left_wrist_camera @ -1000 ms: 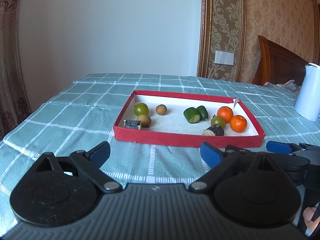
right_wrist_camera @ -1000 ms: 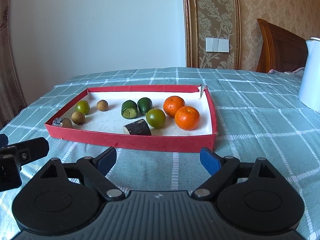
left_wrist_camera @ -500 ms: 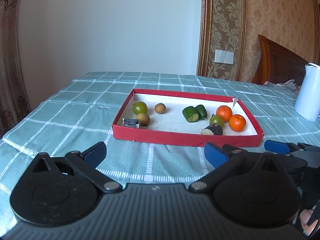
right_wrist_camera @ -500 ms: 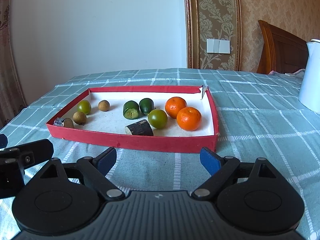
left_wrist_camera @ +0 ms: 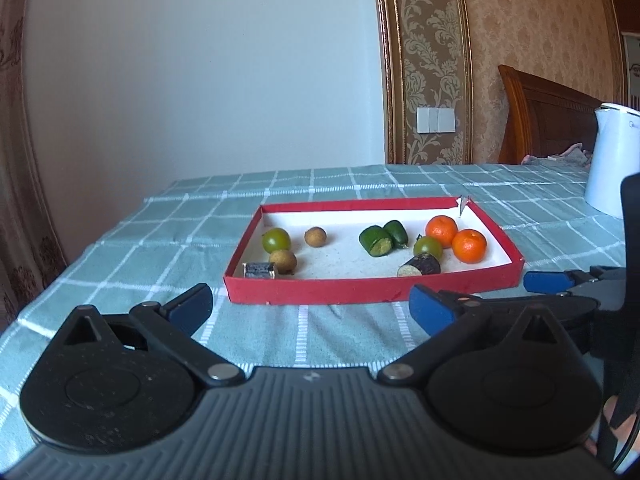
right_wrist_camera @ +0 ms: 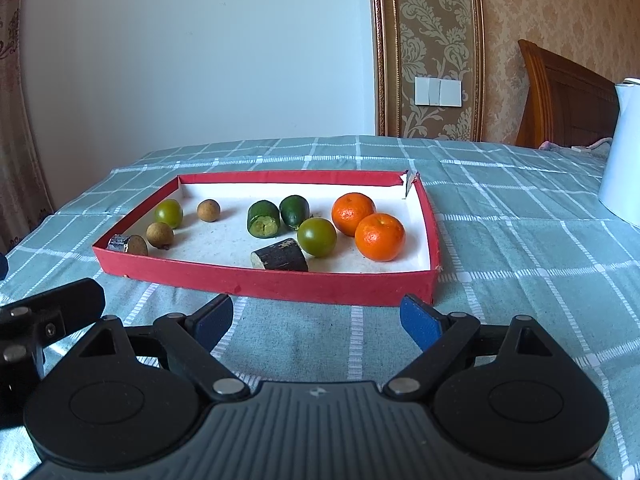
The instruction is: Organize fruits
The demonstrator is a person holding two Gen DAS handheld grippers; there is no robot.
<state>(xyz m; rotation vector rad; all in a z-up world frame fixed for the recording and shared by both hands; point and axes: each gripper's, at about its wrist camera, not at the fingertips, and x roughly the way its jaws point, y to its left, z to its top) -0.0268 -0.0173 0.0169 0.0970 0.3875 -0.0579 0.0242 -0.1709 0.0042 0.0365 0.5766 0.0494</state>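
Both my grippers hover just short of the red tray [right_wrist_camera: 280, 286], jaws spread wide with only cloth between them: the left gripper [left_wrist_camera: 310, 304] and the right gripper [right_wrist_camera: 316, 318]. In the left view the right gripper cuts in at three o'clock, part hidden by a dark strap; a bit of my hand [left_wrist_camera: 618, 428] peeks out at four o'clock. In the right view the left one is cropped at nine o'clock.

The fruit lies in the tray: two oranges [right_wrist_camera: 378, 236] touching at its two o'clock end, a green fruit [right_wrist_camera: 317, 236] beside them, two cut green pieces [right_wrist_camera: 264, 218] mid-tray, two brown fruits [right_wrist_camera: 160, 234] and another green one [right_wrist_camera: 169, 213] toward nine. Two dark stubs [right_wrist_camera: 280, 260] I cannot identify; the tray wall hides their bases.

The worktop wears a teal checked cloth [right_wrist_camera: 520, 240]. A white kettle [left_wrist_camera: 612, 160] is cut off at three o'clock; behind, a white wall, patterned wallpaper, a switch plate [right_wrist_camera: 437, 91] and a wooden headboard [right_wrist_camera: 568, 96].
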